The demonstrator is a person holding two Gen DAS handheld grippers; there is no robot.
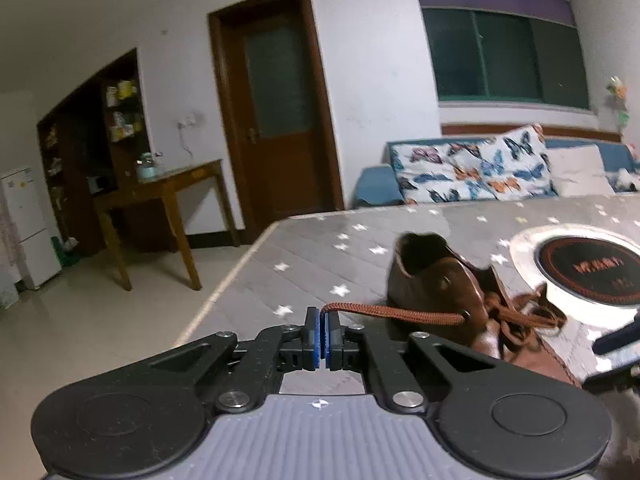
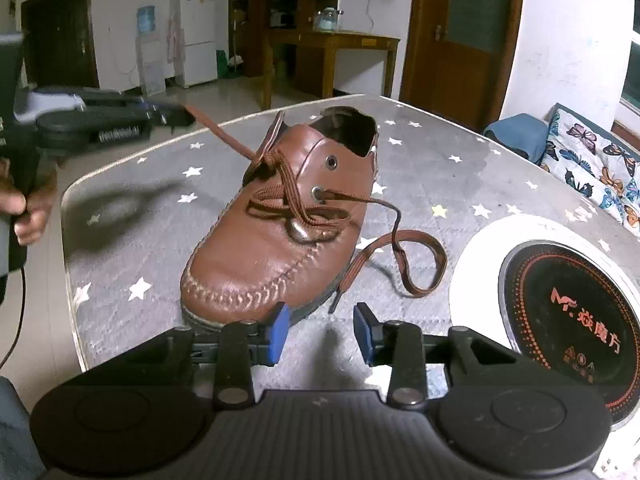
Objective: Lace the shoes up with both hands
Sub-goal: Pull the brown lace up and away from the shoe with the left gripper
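Right wrist: brown leather shoe [image 2: 276, 232], half-laced.

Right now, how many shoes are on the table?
1. The brown shoe sits in the middle of the starry table, toe toward the right gripper. No second shoe shows.

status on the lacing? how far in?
Done: lace crossed through the lower eyelets of the brown shoe. In hand: left gripper shut on one lace end, pulled taut. Left: right gripper open and empty, other lace end loose on the table, top eyelet empty.
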